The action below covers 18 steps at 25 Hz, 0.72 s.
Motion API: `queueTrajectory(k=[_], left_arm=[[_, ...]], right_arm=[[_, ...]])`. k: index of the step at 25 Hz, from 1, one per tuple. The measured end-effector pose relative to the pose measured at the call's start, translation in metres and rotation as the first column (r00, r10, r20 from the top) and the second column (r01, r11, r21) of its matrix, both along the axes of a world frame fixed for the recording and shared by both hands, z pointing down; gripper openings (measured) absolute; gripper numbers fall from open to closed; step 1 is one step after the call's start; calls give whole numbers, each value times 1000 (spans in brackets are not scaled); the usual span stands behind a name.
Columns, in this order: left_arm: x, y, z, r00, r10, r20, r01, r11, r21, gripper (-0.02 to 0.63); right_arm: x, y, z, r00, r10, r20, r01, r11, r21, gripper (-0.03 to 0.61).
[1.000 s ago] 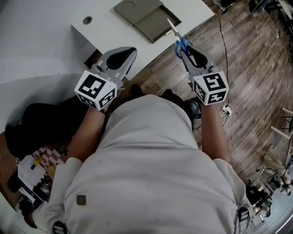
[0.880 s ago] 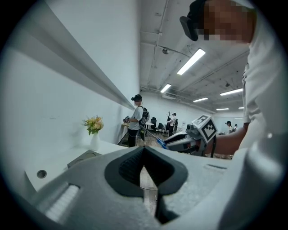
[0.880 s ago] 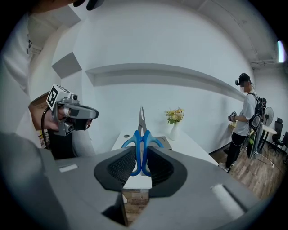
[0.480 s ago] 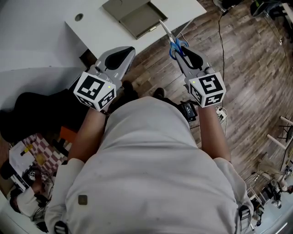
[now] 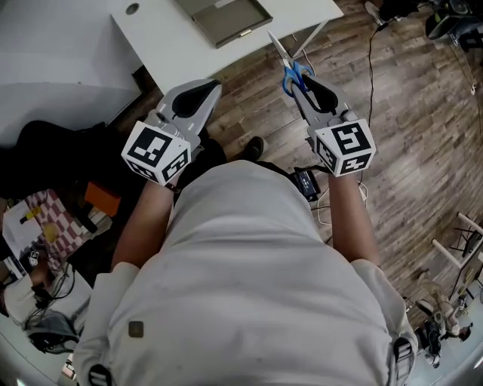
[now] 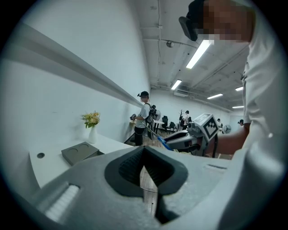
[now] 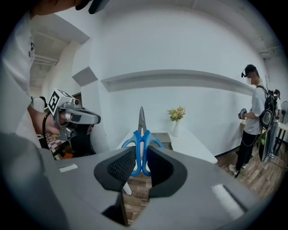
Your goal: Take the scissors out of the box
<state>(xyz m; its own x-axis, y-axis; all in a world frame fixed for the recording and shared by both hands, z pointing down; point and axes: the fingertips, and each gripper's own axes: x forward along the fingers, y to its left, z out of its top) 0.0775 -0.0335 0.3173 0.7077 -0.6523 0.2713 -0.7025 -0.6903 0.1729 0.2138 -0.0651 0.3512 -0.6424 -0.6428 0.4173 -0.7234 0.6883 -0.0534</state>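
Note:
Blue-handled scissors (image 5: 291, 66) are held by the handles in my shut right gripper (image 5: 307, 84), blades pointing up and away over the wooden floor. In the right gripper view the scissors (image 7: 141, 143) stand upright between the pads of the right gripper (image 7: 143, 164). The flat grey box (image 5: 226, 16) lies open on the white table (image 5: 170, 47), well ahead of both grippers. My left gripper (image 5: 202, 92) is shut with nothing in it, off the table's near corner. In the left gripper view the left gripper (image 6: 144, 167) points toward the box (image 6: 80, 152).
A vase of flowers (image 7: 176, 120) stands on the table beyond the box. A black bag (image 5: 45, 154) and clutter lie on the floor at left. Cables (image 5: 373, 53) run across the floor at right. Other people (image 7: 254, 119) stand further off.
Both grippers have drawn back from the table, which has slid toward the top of the head view. The scissors stay held in the right gripper.

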Motion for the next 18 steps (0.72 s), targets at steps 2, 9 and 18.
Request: queueTrajectory(k=[2,9,18], left_arm=[[0,7,1,1000,-7,7,7,1000,-6,5],[-9,20,-3,1000,3,20,-3,1000,3,5],[-55,58,-10,999,45,1,-45,999,17,5]], right_arm=[[2,3,1,1000,-2,7,2,1000,0,98],[-6,20,1,1000,6,26,-6,1000,3,98],[-50,67,-6,999,52,16,-52,999,2,98]])
